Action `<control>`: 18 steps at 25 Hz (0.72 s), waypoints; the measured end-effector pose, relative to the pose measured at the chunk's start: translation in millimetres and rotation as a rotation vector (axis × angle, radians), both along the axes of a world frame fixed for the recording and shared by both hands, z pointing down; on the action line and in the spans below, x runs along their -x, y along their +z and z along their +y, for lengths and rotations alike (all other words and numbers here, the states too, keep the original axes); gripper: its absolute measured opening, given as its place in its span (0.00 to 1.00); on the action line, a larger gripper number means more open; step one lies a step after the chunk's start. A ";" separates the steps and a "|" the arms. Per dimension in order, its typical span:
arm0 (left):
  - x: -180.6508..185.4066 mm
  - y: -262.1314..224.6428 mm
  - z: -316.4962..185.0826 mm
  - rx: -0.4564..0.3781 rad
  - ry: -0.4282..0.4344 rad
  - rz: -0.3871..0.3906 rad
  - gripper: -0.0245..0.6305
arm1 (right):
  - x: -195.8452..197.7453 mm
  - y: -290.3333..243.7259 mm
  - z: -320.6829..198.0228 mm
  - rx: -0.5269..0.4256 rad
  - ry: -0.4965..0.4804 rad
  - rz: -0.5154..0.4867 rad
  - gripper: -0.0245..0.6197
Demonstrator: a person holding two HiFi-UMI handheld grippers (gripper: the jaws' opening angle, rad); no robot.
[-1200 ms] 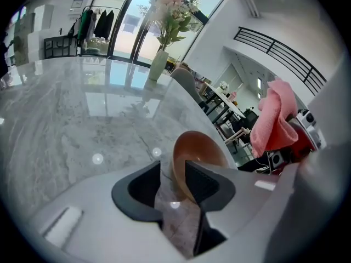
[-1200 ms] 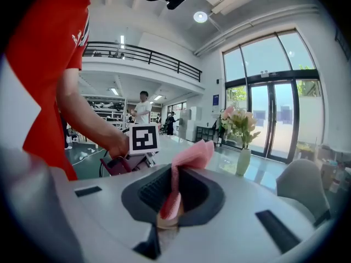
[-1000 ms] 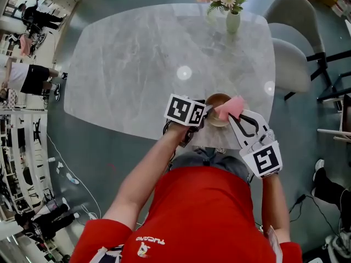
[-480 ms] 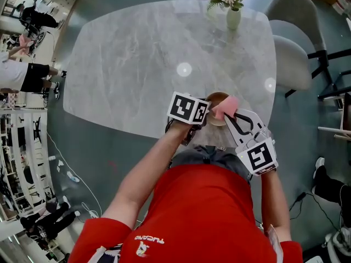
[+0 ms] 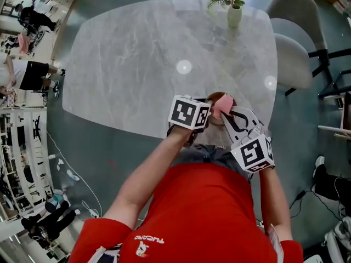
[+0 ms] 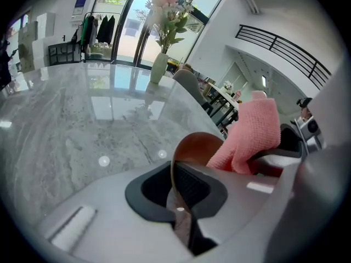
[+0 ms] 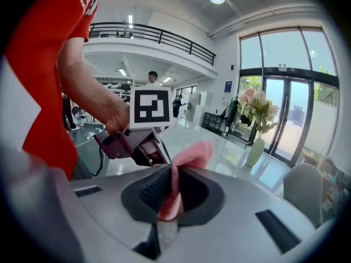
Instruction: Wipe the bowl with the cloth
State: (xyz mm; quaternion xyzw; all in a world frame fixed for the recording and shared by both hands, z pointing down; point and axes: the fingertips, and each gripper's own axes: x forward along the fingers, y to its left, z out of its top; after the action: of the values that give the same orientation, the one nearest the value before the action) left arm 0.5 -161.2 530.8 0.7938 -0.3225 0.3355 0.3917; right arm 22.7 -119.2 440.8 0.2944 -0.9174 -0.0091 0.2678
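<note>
A brown bowl (image 5: 215, 98) is at the near edge of the marble table (image 5: 137, 64). My left gripper (image 5: 207, 109) grips its rim. In the left gripper view the jaws have just been closing and the pads now pinch the thin bowl (image 6: 198, 147) wall, so the left gripper (image 6: 178, 184) is shut on it. My right gripper (image 5: 230, 113) is shut on a pink cloth (image 5: 224, 105), which hangs over the bowl's right side. In the right gripper view the pink cloth (image 7: 189, 156) sticks up from the right gripper (image 7: 169, 186). The bowl's inside is mostly hidden.
A pale vase with pink flowers (image 5: 234, 14) stands at the table's far edge. Two grey chairs (image 5: 290, 64) sit on the right. People (image 5: 27, 75) stand on the floor far to the left. The person's red shirt (image 5: 203, 212) fills the near side.
The right gripper has moved left and nearer to the bowl, bringing the pink cloth over it. The left gripper has stayed at the bowl's rim.
</note>
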 end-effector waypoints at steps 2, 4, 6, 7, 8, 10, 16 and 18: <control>-1.2 -4.9 0.1 -0.019 -0.006 0.004 0.06 | 3.1 2.0 -2.0 -0.004 -0.011 0.037 0.07; -2.1 -8.8 1.2 -0.032 -0.008 0.007 0.06 | 7.6 2.5 -3.3 -0.007 -0.024 0.059 0.07; -2.7 -12.6 2.0 -0.045 -0.008 0.009 0.06 | 11.4 3.0 -5.3 -0.010 -0.033 0.083 0.07; -2.7 -14.2 2.1 -0.052 -0.008 0.008 0.06 | 12.7 3.9 -6.6 -0.009 -0.035 0.093 0.07; -2.6 -15.3 2.2 -0.058 -0.008 0.005 0.06 | 13.6 5.3 -8.1 -0.006 -0.033 0.102 0.07; -2.8 -15.9 2.9 -0.063 -0.006 0.002 0.06 | 14.4 8.4 -11.4 0.002 -0.024 0.117 0.07; -5.2 -17.6 2.6 -0.079 0.009 -0.008 0.06 | 15.7 17.8 -24.0 0.014 0.013 0.176 0.07; -4.2 -18.2 2.3 -0.083 0.009 -0.012 0.06 | 16.7 20.4 -26.5 0.018 0.020 0.191 0.07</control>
State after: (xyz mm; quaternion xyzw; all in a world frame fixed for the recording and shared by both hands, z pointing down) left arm 4.7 -158.9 512.6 0.8089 -0.3348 0.3282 0.3548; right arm 6.0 -145.7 461.3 0.2987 -0.8847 -0.0262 0.3569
